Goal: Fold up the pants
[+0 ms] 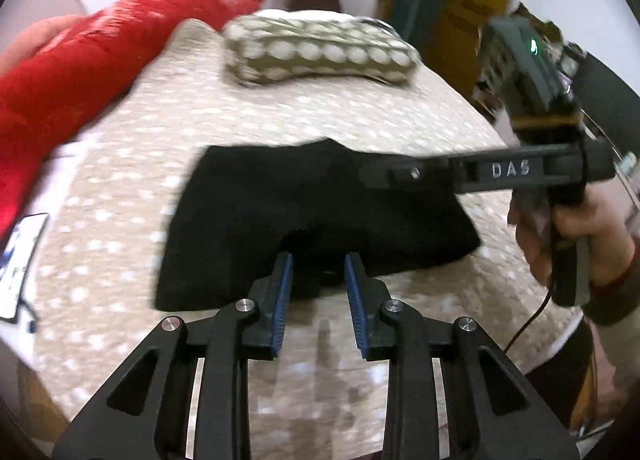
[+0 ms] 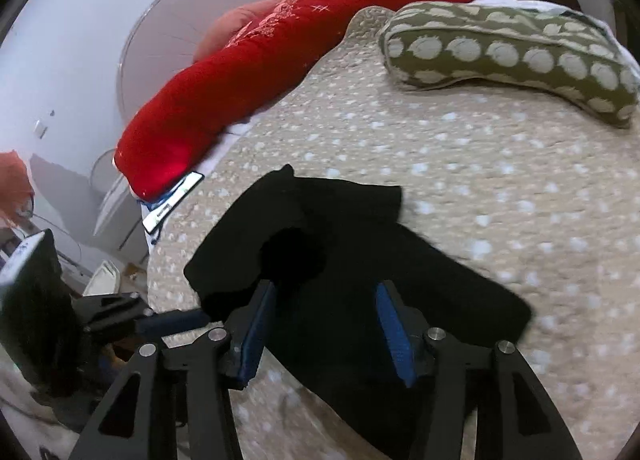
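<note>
Black pants [image 1: 280,211] sit folded on the spotty bedspread [image 1: 168,119]. Both grippers tilt down over them: left gripper [image 1: 318,260] jaws parted, nothing between; right gripper [image 2: 326,288] spread wider, gripping nothing, a hand [image 1: 560,236] holding its handle

pants [image 1: 312,215] on the bedspread [image 1: 168,131]
pillow [image 1: 320,51] lies behind them; long bolster [image 1: 80,71] and phone [image 1: 20,264] to their left.

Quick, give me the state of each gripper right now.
Left gripper: open, holding nothing, just above the black pants.
Right gripper: open, holding nothing, over the pants.
</note>
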`<state>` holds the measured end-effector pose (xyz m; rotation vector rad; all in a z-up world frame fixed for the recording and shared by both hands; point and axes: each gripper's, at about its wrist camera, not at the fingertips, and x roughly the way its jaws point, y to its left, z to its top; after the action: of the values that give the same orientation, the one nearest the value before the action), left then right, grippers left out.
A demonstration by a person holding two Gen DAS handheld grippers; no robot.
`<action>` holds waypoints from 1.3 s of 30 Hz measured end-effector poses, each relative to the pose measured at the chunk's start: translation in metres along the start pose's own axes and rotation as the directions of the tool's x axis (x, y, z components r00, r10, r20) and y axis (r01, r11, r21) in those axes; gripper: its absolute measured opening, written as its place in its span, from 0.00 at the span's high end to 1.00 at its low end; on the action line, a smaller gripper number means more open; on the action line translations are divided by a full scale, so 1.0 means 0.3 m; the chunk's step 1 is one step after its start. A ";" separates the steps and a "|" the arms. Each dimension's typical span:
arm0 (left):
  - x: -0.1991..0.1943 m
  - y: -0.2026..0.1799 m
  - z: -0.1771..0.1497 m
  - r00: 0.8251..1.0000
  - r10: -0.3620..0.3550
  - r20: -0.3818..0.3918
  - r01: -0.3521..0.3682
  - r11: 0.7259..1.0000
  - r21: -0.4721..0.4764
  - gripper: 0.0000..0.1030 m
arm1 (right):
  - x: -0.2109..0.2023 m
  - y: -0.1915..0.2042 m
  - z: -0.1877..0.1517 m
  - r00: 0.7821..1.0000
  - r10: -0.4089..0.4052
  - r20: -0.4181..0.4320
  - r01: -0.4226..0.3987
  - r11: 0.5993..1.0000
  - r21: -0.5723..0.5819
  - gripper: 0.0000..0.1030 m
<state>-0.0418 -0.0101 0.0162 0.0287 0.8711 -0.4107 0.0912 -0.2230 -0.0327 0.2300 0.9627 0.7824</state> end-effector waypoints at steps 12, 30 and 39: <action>-0.163 0.198 -0.005 0.999 -0.039 0.034 0.040 0.999 -0.027 0.50 | 0.035 0.025 -0.031 0.995 0.079 0.056 -0.085 0.991 0.100 0.51; 0.111 0.242 -0.075 0.994 0.036 -0.099 -0.044 0.996 -0.077 0.34 | 0.208 0.092 0.004 0.988 0.145 0.043 -0.151 0.975 0.163 0.50; 0.080 0.251 -0.061 0.994 0.038 -0.100 -0.048 0.994 -0.102 0.34 | 0.260 0.141 -0.010 0.989 0.128 0.077 -0.136 0.985 0.110 0.88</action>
<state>-0.0143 0.0546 -0.0241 -0.0289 0.9860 -0.3249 0.0932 -0.1399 -0.0637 0.4226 0.9342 0.8356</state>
